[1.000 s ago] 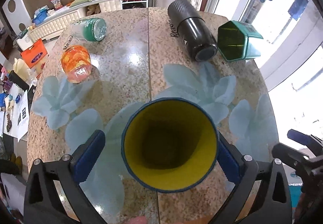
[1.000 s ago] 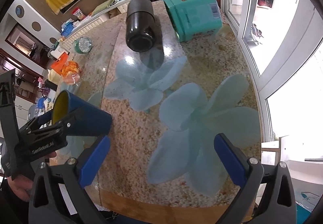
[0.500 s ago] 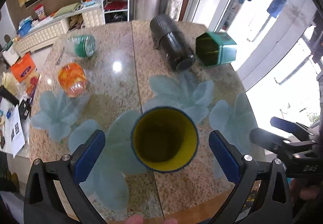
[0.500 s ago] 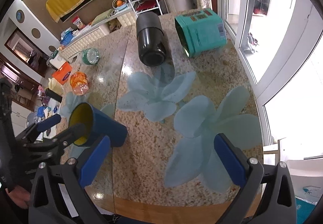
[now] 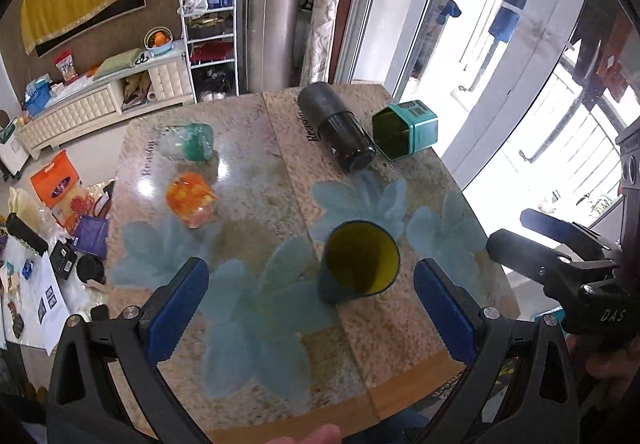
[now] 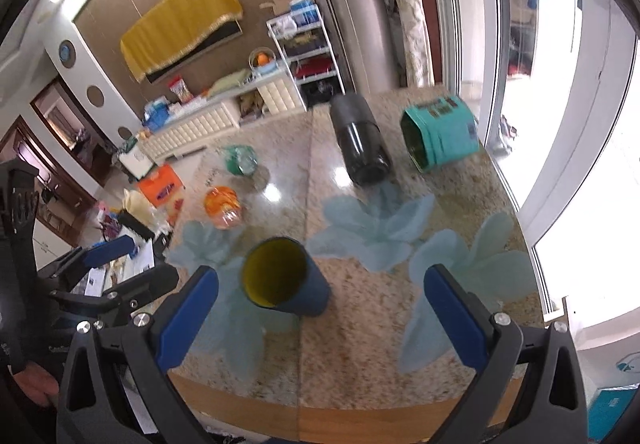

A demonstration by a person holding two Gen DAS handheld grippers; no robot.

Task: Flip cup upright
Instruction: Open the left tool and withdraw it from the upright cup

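A blue cup with a yellow inside (image 5: 360, 264) stands upright on the stone table (image 5: 256, 172), mouth up; it also shows in the right wrist view (image 6: 280, 276). My left gripper (image 5: 312, 308) is open and empty, pulled back above the table's near edge, apart from the cup. My right gripper (image 6: 320, 308) is open and empty, also back from the cup. Each gripper shows at the side of the other's view.
A black cylinder (image 5: 336, 132) and a teal hexagonal tin (image 5: 404, 134) lie on their sides at the far right. A green-capped jar (image 5: 188, 142) and an orange glass (image 5: 190, 198) lie on the far left. The table's wooden front edge (image 5: 320, 412) is close below.
My left gripper has let go of the cup and drawn back and up. The cup now stands alone on the table. My right gripper has also pulled back.
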